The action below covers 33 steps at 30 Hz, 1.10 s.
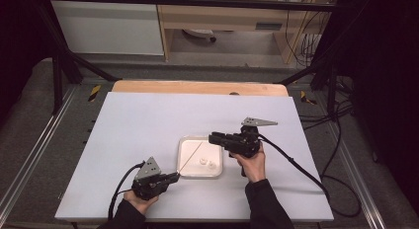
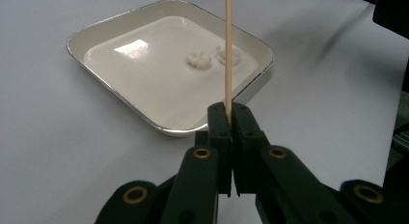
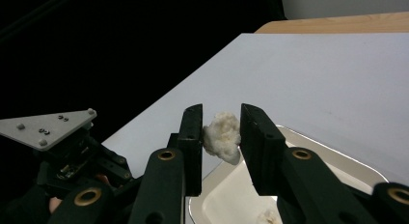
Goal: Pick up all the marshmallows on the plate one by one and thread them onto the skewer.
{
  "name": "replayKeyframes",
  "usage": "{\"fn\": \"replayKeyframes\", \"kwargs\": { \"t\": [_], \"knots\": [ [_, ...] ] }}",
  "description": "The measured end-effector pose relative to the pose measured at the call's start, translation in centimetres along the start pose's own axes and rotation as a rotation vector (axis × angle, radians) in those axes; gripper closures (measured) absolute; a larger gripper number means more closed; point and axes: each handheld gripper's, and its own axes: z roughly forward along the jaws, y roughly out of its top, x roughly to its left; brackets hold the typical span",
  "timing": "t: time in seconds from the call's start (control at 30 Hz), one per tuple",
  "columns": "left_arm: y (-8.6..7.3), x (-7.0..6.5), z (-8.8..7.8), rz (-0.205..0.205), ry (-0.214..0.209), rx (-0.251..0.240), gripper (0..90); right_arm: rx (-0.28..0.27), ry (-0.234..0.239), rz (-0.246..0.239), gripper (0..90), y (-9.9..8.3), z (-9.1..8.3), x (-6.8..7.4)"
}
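The left gripper (image 1: 173, 177) clamps a thin wooden skewer (image 2: 227, 50) that slants over the white tray (image 1: 185, 162), where two white lumps (image 1: 206, 163) lie. Right of it, the right gripper (image 3: 221, 137) pinches another white lump (image 3: 223, 135) above the tray.

Premises: laboratory or test bay. Evidence: white tabletop (image 1: 148, 125) enclosed by a black metal frame (image 1: 59, 71), loose cables (image 1: 341, 140) on grey carpet (image 1: 29, 130), wooden shelving (image 1: 222, 17) behind, dark surrounds.
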Motion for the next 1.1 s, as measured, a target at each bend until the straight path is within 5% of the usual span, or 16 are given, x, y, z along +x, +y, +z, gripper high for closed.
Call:
{"fn": "replayKeyframes", "kwargs": {
  "t": [0.57, 1.1],
  "knots": [
    [0.0, -0.3, 0.0, 0.01, -0.005, -0.009, 88.1, 0.012, 0.072, 0.052, 71.6, -0.3, 1.1, 0.1],
    [0.0, -0.5, 0.4, 0.044, 0.002, 0.041, 88.3, 0.059, 0.113, 0.083, 75.8, -1.0, 1.7, 0.1]
  ]
}}
